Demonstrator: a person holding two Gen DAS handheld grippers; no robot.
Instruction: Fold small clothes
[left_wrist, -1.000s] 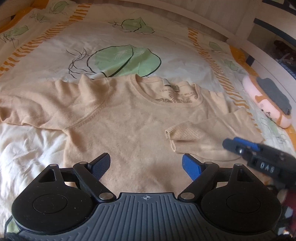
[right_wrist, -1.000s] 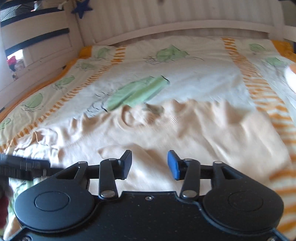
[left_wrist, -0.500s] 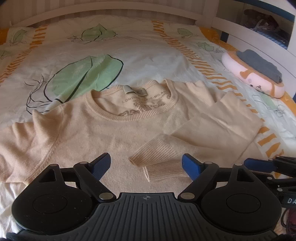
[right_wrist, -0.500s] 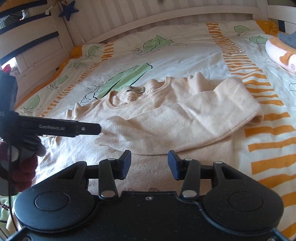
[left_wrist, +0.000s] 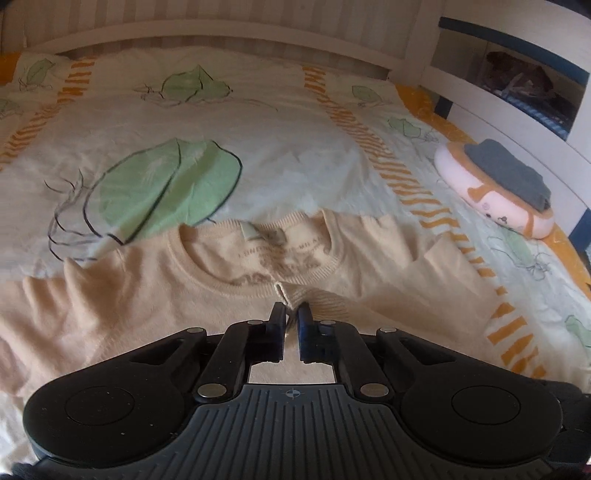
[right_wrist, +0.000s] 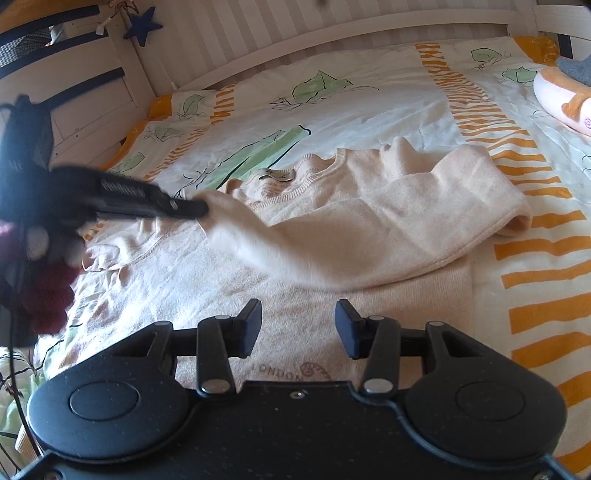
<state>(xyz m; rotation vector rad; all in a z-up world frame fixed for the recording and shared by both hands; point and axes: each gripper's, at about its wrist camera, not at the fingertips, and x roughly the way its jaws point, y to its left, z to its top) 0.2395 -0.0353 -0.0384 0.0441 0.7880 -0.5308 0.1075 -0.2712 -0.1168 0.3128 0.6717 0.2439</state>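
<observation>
A beige sweater (left_wrist: 129, 295) lies face up on the bed, collar toward the headboard; it also shows in the right wrist view (right_wrist: 369, 229). Its right sleeve (right_wrist: 388, 221) is folded across the chest. My left gripper (left_wrist: 291, 314) is shut on the ribbed sleeve cuff (left_wrist: 325, 299) just below the collar; in the right wrist view it (right_wrist: 201, 210) holds the cuff lifted. My right gripper (right_wrist: 297, 321) is open and empty above the sweater's lower front.
The bed sheet (left_wrist: 258, 147) has green leaves and orange stripes. A pink plush cushion (left_wrist: 491, 192) with a grey folded cloth (left_wrist: 506, 170) lies at the right edge. A white slatted headboard (right_wrist: 332, 26) and side rails enclose the bed.
My left gripper has closed on the sleeve cuff and lifted it toward the collar. My right gripper stays open and has drawn back slightly.
</observation>
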